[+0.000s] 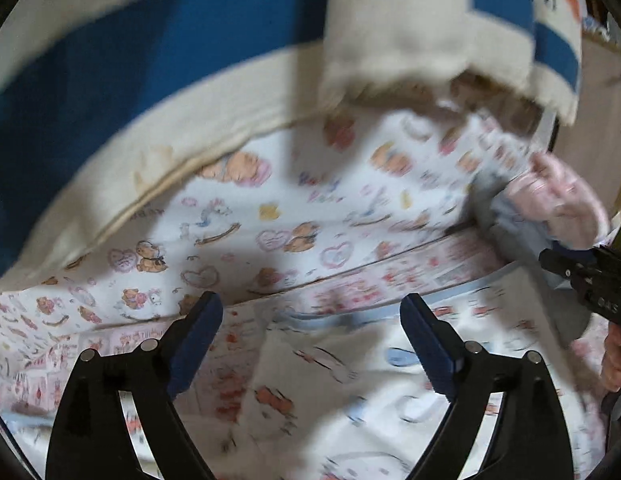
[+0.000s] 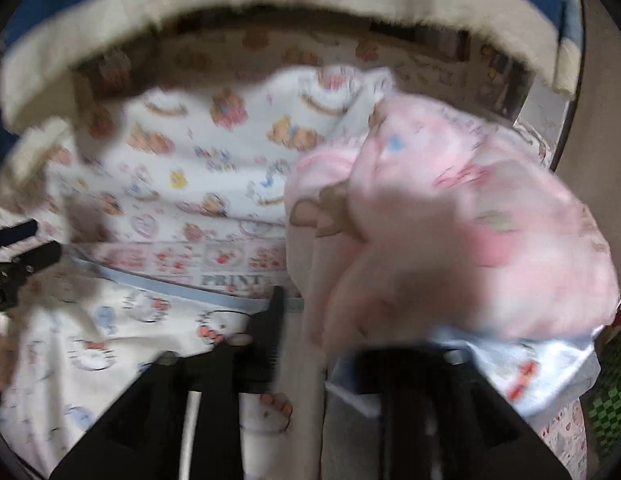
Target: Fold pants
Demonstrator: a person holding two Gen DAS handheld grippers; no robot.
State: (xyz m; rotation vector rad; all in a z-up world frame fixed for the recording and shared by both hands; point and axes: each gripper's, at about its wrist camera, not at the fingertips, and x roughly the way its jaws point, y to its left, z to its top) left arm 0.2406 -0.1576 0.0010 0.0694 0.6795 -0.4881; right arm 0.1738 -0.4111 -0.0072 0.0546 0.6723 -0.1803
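**Pink pants bunched in our right gripper**

Our left gripper hangs with its jaws wide and nothing between them, above a white cartoon-print sheet. Our right gripper has its jaws closed on the pink pants, which bulge in a crumpled heap over it. A teddy-print cloth lies behind, beside a blue-and-cream blanket. Both views are blurred.

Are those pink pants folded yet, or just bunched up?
Bunched up. The pink pants hang crumpled from the right gripper, lifted off the bedding.
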